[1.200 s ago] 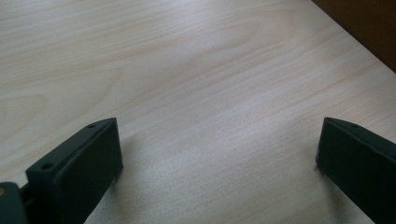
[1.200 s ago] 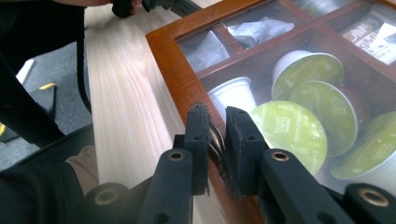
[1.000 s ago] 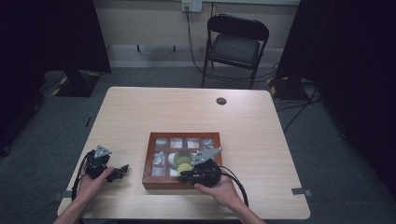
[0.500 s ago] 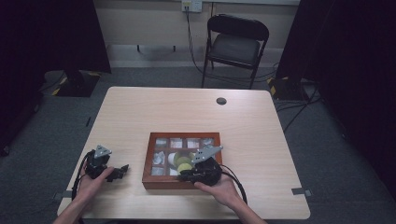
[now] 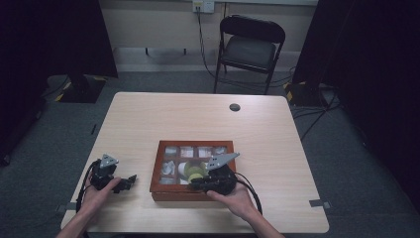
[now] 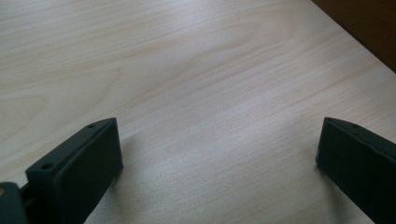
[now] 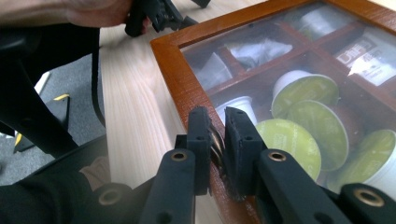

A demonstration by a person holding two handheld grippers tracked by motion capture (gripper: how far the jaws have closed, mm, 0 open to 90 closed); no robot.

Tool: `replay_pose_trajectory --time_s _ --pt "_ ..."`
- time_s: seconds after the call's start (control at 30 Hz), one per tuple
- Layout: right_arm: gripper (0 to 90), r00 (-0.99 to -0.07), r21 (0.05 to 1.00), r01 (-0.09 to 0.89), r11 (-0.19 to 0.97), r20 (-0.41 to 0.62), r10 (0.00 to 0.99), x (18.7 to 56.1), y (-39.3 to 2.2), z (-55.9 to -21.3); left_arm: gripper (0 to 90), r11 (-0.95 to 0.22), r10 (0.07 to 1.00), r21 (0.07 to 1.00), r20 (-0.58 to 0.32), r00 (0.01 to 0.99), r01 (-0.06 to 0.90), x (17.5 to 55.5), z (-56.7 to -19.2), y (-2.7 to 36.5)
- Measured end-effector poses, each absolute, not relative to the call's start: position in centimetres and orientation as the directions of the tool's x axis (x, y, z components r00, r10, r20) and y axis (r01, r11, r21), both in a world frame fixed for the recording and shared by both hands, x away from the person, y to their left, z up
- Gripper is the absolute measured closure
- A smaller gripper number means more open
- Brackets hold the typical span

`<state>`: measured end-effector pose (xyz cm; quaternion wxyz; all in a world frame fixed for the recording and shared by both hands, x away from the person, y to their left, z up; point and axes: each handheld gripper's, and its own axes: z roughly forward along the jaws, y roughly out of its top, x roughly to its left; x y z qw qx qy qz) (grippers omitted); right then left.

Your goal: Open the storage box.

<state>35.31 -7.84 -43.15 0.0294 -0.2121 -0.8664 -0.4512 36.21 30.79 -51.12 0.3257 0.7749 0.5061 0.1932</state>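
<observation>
A pale wooden counter [image 5: 277, 144] is carrying everything, with a black folding chair [image 5: 250, 47] standing on the floor beyond its far edge. Near the counter's front edge a reddish wooden box [image 5: 163, 191] with a clear lid is sitting, its compartments holding wrapped packets and green-topped pods [image 7: 289, 140]. The person's right hand [image 5: 237, 198] is resting at the box's near right corner, and the right gripper [image 7: 217, 135] is pinching a small metal tab on the box's front rim, its fingers [image 7: 240, 140] closed almost together around it. Left of the box, apart from it, the left gripper [image 5: 121, 183] is lying low over bare counter in the left hand [image 5: 96, 193], its fingers [image 6: 88, 158] spread wide with nothing between them. A small dark disc [image 5: 235, 107] is lying near the counter's far edge.
</observation>
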Motion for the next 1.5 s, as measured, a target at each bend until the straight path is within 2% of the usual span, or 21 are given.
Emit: replay_pose_trajectory --time_s 1.5 --pt "81.1 -0.897 0.803 0.414 0.428 0.28 0.342 36.2 -8.4 -40.6 0.0 -0.275 0.91 0.7 -0.03 0.413 0.658 36.2 -51.1 30.8"
